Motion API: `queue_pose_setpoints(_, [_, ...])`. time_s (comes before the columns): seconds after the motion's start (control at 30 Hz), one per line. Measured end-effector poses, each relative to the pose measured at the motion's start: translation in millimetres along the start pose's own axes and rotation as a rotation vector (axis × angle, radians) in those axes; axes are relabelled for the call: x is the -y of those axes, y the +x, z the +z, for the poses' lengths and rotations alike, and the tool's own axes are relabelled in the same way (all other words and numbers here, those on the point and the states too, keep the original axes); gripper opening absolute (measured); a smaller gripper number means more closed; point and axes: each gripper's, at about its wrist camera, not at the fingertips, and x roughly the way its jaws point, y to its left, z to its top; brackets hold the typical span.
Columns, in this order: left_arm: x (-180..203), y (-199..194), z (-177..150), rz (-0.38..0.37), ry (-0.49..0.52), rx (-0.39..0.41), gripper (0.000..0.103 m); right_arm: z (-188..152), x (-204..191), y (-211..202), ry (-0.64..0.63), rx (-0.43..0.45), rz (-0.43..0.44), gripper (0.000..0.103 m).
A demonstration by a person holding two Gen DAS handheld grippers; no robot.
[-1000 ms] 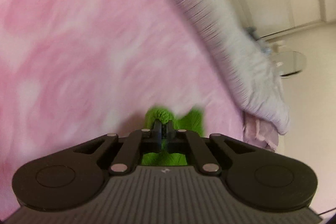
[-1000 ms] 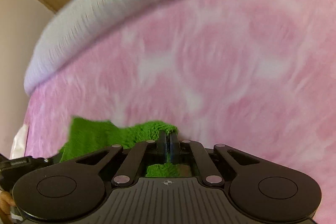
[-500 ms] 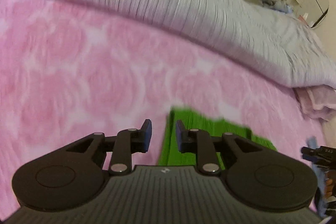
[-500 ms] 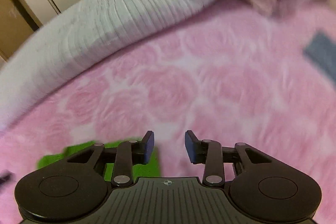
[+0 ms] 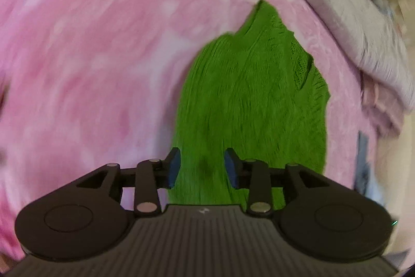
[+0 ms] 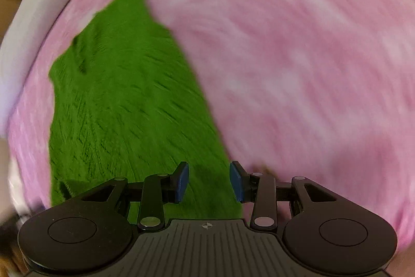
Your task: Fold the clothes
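A bright green knitted garment (image 5: 249,100) lies flat on a pink rose-patterned blanket (image 5: 90,56). It also shows in the right wrist view (image 6: 124,100), stretching away to the upper left. My left gripper (image 5: 202,168) is open and empty, above the garment's near left part. My right gripper (image 6: 208,182) is open and empty, above the garment's near right edge where it meets the pink blanket (image 6: 298,69). Both views are motion-blurred.
A pale grey ribbed duvet (image 5: 363,25) lies along the far side of the bed and shows at the left edge of the right wrist view (image 6: 23,25). A folded pink cloth (image 5: 384,108) and a dark blue item (image 5: 363,162) sit at the right.
Both grippers let go of the green garment and opened. They then swung over it, so it now lies spread out in front of both cameras.
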Motion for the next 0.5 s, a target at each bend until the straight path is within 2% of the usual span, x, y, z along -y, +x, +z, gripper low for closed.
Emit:
queue_pose_setpoints(0.1, [-8,-15,-31,-0.047,-0.100,0.001,0.039,-22,28,-8,0.127,-0.039,0.061,0.040])
queue_pose_setpoints(0.2, [-8,-15,-53,-0.102,-0.147,0.021,0.044,-44,50,-15,0.229,-0.075,0.124,0.043])
queue_pose_setpoints(0.3, [-9,-6,-62,-0.120,-0.183,0.055,0.048,-64,60,-17,0.282,-0.109,0.200,0.052])
queue_pose_setpoints(0.43, [-15,21,-64,-0.115,-0.211,0.066,0.048,-84,65,-4,0.373,-0.088,0.296,0.060])
queue_pose_setpoints(0.5, [-21,35,-65,-0.127,-0.222,0.070,0.038,-92,62,7,0.395,-0.063,0.312,0.061])
